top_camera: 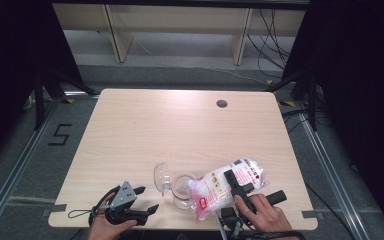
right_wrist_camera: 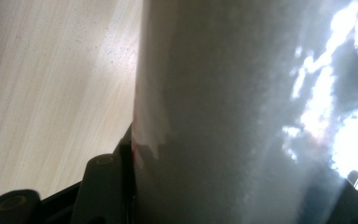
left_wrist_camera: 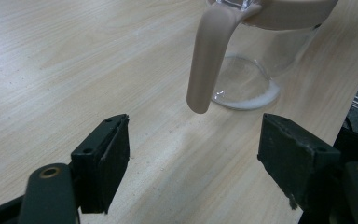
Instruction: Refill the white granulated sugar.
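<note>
A clear glass jar [top_camera: 182,194] with a beige handle [left_wrist_camera: 207,60] stands near the table's front edge, its hinged lid [top_camera: 162,177] flipped open to the left. A little white powder lies on its bottom [left_wrist_camera: 247,95]. A plastic bag of white granules [top_camera: 222,189] with a red label leans down-left, its lower end at the jar's mouth. My right gripper [top_camera: 242,189] is shut on the bag, which covers most of the right gripper view [right_wrist_camera: 242,112], one finger [right_wrist_camera: 105,186] pressed to its side. Left of the jar my left gripper [top_camera: 147,198] is open, pointing at the handle, with nothing between its fingers [left_wrist_camera: 105,163].
The wooden table [top_camera: 180,130] stretches bare behind the jar, with a round cable hole [top_camera: 222,103] at the far right. Both hands sit at the front edge. Black stands and cables flank the table, and wooden shelf legs stand beyond it.
</note>
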The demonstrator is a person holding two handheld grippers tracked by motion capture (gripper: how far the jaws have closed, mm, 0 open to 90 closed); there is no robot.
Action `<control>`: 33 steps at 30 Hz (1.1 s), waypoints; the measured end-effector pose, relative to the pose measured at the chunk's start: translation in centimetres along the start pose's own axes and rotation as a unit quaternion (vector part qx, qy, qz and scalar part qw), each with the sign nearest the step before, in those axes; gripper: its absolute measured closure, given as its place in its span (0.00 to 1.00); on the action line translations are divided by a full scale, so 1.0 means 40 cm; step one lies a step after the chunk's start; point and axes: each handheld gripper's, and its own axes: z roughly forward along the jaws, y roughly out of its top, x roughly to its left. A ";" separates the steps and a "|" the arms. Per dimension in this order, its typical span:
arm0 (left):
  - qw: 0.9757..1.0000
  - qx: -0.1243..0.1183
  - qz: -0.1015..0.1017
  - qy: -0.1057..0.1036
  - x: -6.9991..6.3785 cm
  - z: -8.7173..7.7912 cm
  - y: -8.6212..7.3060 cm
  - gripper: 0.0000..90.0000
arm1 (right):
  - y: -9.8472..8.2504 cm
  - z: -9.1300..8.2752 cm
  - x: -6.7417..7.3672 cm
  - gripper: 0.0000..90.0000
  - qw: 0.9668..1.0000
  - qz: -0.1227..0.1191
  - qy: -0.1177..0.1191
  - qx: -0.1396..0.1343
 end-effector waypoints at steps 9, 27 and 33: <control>1.000 -0.002 -0.018 -0.001 -0.008 0.001 0.000 0.27 | 0.006 -0.001 -0.001 0.55 1.000 -0.002 0.007 -0.005; 1.000 -0.002 -0.002 -0.001 -0.005 0.000 0.002 0.27 | 0.011 0.001 -0.002 0.55 1.000 -0.008 -0.004 -0.015; 1.000 -0.001 -0.003 -0.002 -0.006 0.000 0.001 0.27 | 0.013 0.003 -0.004 0.56 1.000 -0.009 -0.006 -0.018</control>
